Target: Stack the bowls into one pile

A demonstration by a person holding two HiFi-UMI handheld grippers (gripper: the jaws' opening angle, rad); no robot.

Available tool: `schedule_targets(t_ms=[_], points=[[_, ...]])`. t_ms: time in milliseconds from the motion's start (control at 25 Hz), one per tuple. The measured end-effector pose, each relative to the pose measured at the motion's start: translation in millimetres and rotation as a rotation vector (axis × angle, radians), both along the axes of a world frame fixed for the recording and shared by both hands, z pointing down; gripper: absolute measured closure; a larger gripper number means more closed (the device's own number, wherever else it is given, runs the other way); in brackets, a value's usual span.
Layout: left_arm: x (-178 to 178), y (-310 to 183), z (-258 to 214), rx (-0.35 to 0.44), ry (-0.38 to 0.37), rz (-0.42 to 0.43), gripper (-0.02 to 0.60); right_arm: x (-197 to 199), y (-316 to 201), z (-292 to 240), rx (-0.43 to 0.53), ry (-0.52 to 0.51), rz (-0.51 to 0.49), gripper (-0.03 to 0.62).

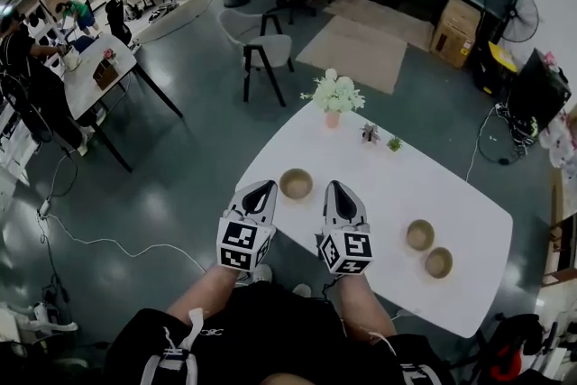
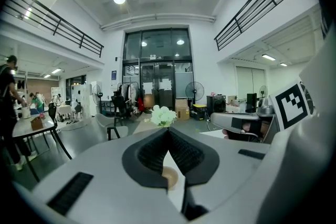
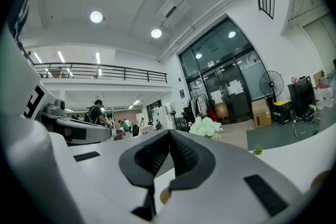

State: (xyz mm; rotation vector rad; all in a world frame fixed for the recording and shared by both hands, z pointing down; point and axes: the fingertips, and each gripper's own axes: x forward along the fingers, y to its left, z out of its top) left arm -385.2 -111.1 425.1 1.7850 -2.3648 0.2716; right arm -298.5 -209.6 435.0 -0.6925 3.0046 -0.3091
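Three tan bowls stand on the white table [image 1: 397,185]. One bowl [image 1: 296,184] is near the table's left edge, and my two grippers flank it. Two more bowls [image 1: 420,234] [image 1: 439,262] sit side by side at the right front. My left gripper [image 1: 264,187] is just left of the single bowl, its jaws shut and empty. My right gripper [image 1: 334,187] is just right of it, also shut and empty. In the left gripper view the gripper [image 2: 168,129] has the bowl [image 2: 169,178] showing below its tips. In the right gripper view the gripper [image 3: 169,132] shows a sliver of bowl [image 3: 165,195].
A vase of white flowers [image 1: 334,95] and two tiny potted plants [image 1: 370,133] [image 1: 394,143] stand at the table's far side. A grey chair [image 1: 261,45] is beyond the table. The table's left edge runs right beside my left gripper.
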Motion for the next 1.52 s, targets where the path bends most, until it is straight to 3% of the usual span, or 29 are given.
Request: schedule_targets(t_ms=[480, 600, 800, 1000, 1160, 1360, 1520], points=[[-62.0, -2.9, -0.4, 0.042, 0.035, -0.012, 0.569, -63.7, 4.6, -0.1, 0.081, 0.07, -0.036, 0.58], [-76.0, 1.4, 5.3, 0.045, 0.051, -0.017, 0.569, -85.1, 15.1, 9.1, 0.118, 0.106, -0.101, 0.579], [-97.2, 13.6, 8.5, 0.059, 0.058, -0.041, 0.569, -125.2, 41.2, 59.1, 0.182, 0.344, -0.286, 0.437], [-116.4, 29.8, 14.2, 0.064, 0.074, -0.076, 0.569, -148.7, 60.6, 135.0, 0.25, 0.649, -0.411, 0.359], [-130.8, 39.7, 16.8, 0.063, 0.082, -0.094, 0.569, -161.6, 59.0, 191.1, 0.311, 0.841, -0.448, 0.358], [-148.5, 52.1, 18.1, 0.06, 0.09, -0.104, 0.569, -176.1, 60.0, 236.7, 0.426, 0.996, -0.519, 0.359], [-160.1, 63.0, 27.7, 0.056, 0.096, -0.12, 0.569, -175.8, 59.6, 280.6, 0.433, 1.137, -0.585, 0.359]])
